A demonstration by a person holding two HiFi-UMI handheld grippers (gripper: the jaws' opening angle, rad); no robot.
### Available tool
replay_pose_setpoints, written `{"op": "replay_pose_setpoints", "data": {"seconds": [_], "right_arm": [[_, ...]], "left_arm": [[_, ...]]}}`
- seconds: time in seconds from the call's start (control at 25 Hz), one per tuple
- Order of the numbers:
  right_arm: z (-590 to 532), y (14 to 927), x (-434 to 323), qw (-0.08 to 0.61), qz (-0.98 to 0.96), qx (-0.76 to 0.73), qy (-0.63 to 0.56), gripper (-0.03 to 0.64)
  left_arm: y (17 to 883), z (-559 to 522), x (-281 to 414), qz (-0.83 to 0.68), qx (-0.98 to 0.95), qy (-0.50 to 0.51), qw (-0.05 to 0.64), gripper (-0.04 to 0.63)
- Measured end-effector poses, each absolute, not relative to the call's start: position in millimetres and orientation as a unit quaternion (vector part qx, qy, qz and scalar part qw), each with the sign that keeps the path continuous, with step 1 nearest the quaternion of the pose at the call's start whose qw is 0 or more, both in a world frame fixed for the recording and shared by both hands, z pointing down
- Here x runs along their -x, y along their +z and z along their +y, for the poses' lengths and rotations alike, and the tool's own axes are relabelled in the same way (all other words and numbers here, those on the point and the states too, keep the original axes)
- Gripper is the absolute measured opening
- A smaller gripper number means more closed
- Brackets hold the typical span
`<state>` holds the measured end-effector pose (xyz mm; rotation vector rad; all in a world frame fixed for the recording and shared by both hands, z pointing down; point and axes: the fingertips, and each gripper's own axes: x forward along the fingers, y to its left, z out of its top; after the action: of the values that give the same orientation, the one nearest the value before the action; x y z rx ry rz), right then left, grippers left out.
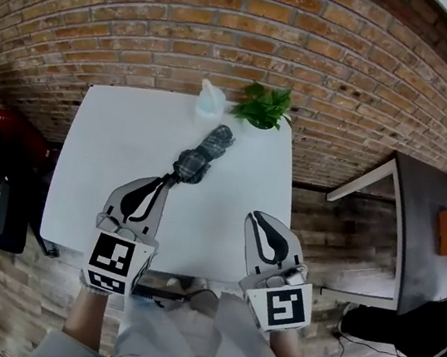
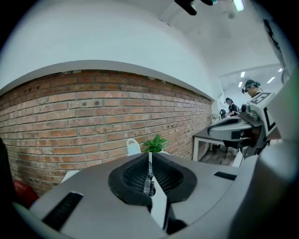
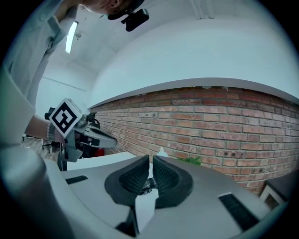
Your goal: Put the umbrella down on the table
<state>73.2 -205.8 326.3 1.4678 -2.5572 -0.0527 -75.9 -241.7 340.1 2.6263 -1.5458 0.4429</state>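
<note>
Umbrella (image 1: 202,155) is down, folded, flat on the table (image 1: 124,166) just in front of the plant (image 1: 263,106). The 2 tongs, left (image 1: 164,183) and right (image 1: 258,218), are pressed together, gripping nothing. Danger: the left tips look close to the handle end, so a careless swing could snag it.
</note>
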Motion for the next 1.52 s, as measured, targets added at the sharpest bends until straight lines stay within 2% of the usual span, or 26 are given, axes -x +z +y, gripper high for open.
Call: {"op": "replay_pose_setpoints", "data": {"seconds": [0.24, 1.52], "right_arm": [[-202, 322, -63, 0.096, -0.869, -0.484, -0.024, 0.052], [-192, 320, -35, 0.091, -0.88, -0.464, -0.047, 0.052]], "left_arm": [[325, -215, 70, -0.499, -0.855, 0.141, -0.002, 0.035], [324, -195, 74, -0.483, -0.867, 0.125, 0.012, 0.031]]}}
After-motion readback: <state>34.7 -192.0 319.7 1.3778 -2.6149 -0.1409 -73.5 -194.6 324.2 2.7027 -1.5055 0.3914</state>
